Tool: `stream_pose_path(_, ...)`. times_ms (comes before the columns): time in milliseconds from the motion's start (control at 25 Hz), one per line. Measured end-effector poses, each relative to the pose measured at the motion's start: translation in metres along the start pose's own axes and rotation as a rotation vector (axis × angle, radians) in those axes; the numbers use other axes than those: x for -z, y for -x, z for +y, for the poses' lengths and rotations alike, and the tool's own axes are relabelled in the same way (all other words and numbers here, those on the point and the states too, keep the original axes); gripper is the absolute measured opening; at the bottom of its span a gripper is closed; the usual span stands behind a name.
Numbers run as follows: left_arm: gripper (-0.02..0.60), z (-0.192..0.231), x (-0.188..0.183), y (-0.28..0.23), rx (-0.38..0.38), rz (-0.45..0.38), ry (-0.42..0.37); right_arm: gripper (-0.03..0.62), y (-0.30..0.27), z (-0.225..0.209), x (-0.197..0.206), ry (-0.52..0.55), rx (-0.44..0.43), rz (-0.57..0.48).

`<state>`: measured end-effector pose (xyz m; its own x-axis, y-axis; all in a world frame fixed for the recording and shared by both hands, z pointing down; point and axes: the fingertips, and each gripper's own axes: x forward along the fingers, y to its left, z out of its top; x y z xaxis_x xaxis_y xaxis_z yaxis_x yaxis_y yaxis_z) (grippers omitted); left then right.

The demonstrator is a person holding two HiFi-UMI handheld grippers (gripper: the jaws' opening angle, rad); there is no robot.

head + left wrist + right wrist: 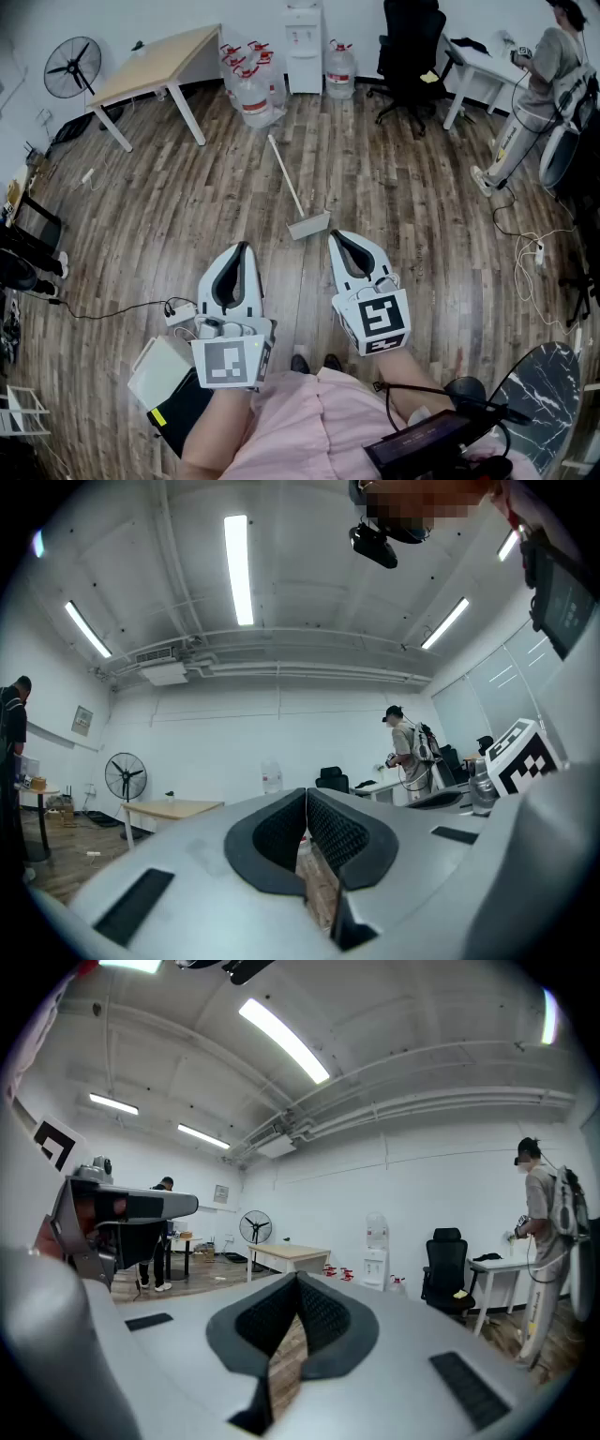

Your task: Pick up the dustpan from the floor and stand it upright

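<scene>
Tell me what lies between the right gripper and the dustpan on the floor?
Nothing. In the head view, only bare wooden floor shows in the short gap between the shut right gripper and the dustpan lying ahead of it.

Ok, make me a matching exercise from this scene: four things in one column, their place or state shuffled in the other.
Things:
1. dustpan
2. floor fan
3. black office chair
4. left gripper

Places or states:
A. jaws shut, nothing between them
B. next to the white desk
C. lying on the wood floor, handle pointing away from the person
D. left of the wooden table, near the wall

Pairs: 1-C, 2-D, 3-B, 4-A.
</scene>
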<state>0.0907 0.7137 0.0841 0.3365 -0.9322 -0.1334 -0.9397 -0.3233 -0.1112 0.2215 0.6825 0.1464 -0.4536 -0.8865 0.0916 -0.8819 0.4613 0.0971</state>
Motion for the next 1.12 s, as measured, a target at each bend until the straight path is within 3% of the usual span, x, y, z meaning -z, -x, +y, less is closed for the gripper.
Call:
stream_pose_path(440,0.014,-0.023,0.002,-0.008,-0.022,0.016,0.001,0.002,0.012,-0.024,0.004,-0.02,-0.013,-0.032)
stream_pose_path(480,0.014,-0.024,0.002,-0.009,-0.028,0.018,-0.002,0.023,0.012,-0.025,0.002,-0.031,-0.026,-0.043)
stream_pose_path(560,0.014,-0.023,0.002,-0.009,-0.047,0.02,-0.009,0.176,0.011,-0.026,0.003,-0.041,-0.066,-0.043)
stream_pose_path(1120,0.014,0.025,0.039,-0.028,-0.136,0.068,-0.008,0.202,-0.053,-0.034,0.032,-0.012,-0.085,0.005)
